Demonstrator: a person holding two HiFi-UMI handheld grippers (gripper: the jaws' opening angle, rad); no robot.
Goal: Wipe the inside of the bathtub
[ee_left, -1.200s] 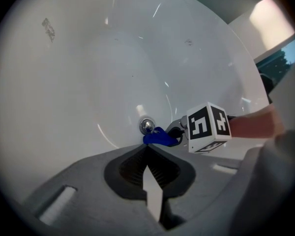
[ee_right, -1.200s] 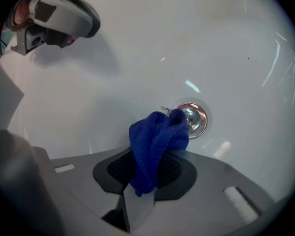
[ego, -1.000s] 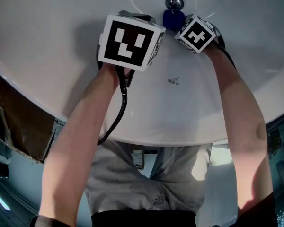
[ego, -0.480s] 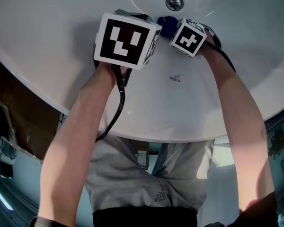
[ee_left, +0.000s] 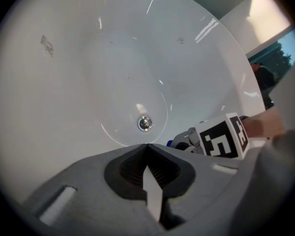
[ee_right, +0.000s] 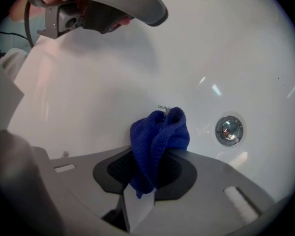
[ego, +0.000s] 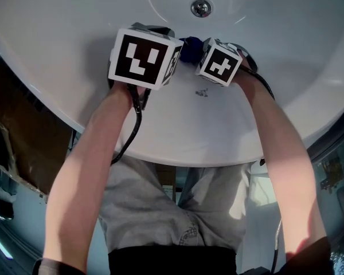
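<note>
My right tongs (ee_right: 152,156) are clamped on a blue cloth (ee_right: 160,136), which bunches up out of the jaws low inside the white tub (ee_right: 113,82), near the drain (ee_right: 229,130). My left tongs (ee_left: 147,149) are closed together with nothing between them, and hang just beside the right ones over the tub's sloping wall.

Left gripper (ee_left: 147,147): grey moulded fingers (ee_left: 83,195), dark ribbed pads (ee_left: 130,168).
Left marker cube (ego: 143,57): white faces, black square pattern.
Right marker cube (ego: 219,62): same scheme.
Left cable (ego: 129,137): black, sheathed.
Trousers (ego: 155,211): light grey, creased fabric.
</note>
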